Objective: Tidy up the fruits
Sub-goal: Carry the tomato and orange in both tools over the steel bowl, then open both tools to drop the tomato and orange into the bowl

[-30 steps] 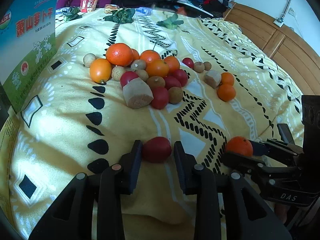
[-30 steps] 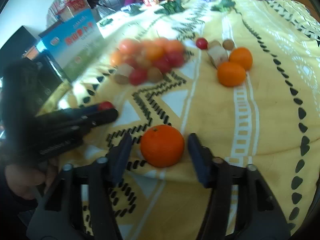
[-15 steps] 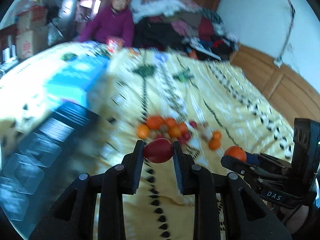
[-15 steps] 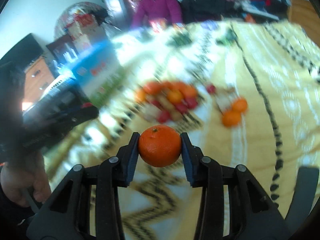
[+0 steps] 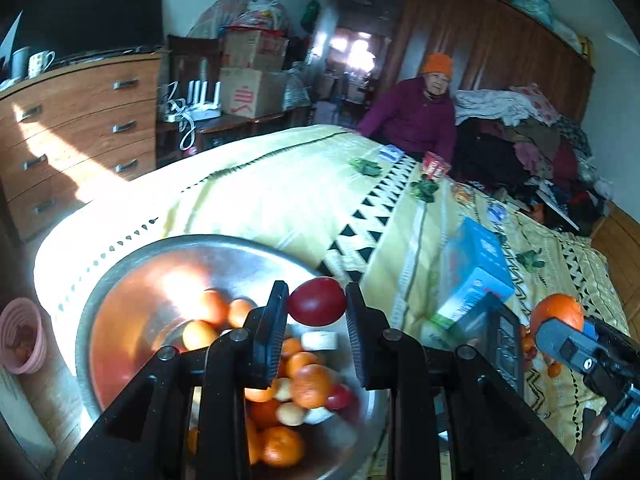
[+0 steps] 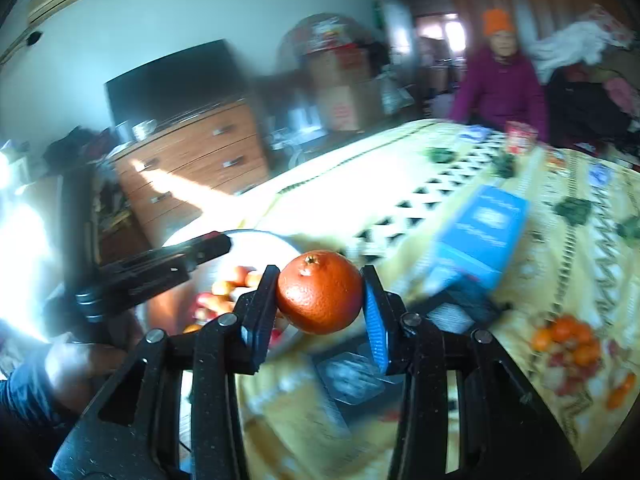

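Holding a red fruit (image 5: pixel 317 301), small and smooth-skinned, the left gripper (image 5: pixel 317 308) is clamped on its sides above the metal basin (image 5: pixel 120 280), which already carries oranges and other fruit. Right gripper (image 6: pixel 320 294) is clamped on a mandarin orange (image 6: pixel 320 292), raised just right of the basin, over the yellow bedspread (image 6: pixel 440 168).

Handling judgement: both fruits light, round, prone to rolling; the red skin looks slick and bruisable, so grip at the widest girth and release low. Orange peel is grippier, slightly yielding.

Surroundings: blue carton (image 5: pixel 476 276) and a dark box (image 6: pixel 352 372) lie between basin and the remaining fruit pile (image 6: pixel 568 344); wooden dresser (image 5: pixel 80 132) beyond; seated person (image 5: pixel 416 116) well apart.
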The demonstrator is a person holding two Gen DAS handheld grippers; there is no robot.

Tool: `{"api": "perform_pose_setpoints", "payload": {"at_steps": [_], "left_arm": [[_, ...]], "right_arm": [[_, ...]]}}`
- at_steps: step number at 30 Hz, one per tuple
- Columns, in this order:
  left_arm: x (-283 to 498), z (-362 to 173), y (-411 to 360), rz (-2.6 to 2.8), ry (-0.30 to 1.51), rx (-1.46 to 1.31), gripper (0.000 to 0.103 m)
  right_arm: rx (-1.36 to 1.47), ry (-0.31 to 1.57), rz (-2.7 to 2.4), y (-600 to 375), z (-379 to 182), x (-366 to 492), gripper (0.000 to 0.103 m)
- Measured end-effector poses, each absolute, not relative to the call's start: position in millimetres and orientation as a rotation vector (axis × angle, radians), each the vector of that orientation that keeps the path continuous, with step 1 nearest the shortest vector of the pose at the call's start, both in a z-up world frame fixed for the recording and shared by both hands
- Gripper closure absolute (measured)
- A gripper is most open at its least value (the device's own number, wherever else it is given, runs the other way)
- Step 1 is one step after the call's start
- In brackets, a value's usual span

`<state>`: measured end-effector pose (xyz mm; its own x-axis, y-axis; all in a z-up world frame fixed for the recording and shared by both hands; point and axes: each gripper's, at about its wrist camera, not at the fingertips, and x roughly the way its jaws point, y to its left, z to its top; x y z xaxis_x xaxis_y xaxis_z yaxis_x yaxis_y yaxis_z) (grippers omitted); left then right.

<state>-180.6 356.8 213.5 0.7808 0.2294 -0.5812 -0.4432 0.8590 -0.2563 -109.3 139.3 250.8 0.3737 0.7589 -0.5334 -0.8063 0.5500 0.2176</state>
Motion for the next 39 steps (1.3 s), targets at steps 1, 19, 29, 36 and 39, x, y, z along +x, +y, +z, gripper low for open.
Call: {"api": "perform_pose_setpoints", "payload": {"at_steps": [1, 19, 29, 36, 39], "left_arm": [[-183, 208, 367, 0.392, 0.578, -0.409, 0.074], [-191, 160, 414, 0.499, 0.695, -0.486, 0.033], [-178, 273, 252, 0.138, 0.41, -0.262, 0.033], [-99, 244, 83, -0.325, 0.545, -0.296, 0.023], [-41, 177, 42, -0.364, 0.72, -0.363, 0.037]], "right_arm": [[-0.099, 0.657, 1.029, 159, 246, -113, 0.062], [-0.185, 0.806, 1.021, 243, 200, -104, 0.035], [-0.032, 0.565, 0.828, 56, 245, -145, 0.025], [0.045, 0.735, 0.516, -96, 183, -135, 0.026], [0.105, 0.81, 0.427, -144, 158, -133, 0.025]]}}
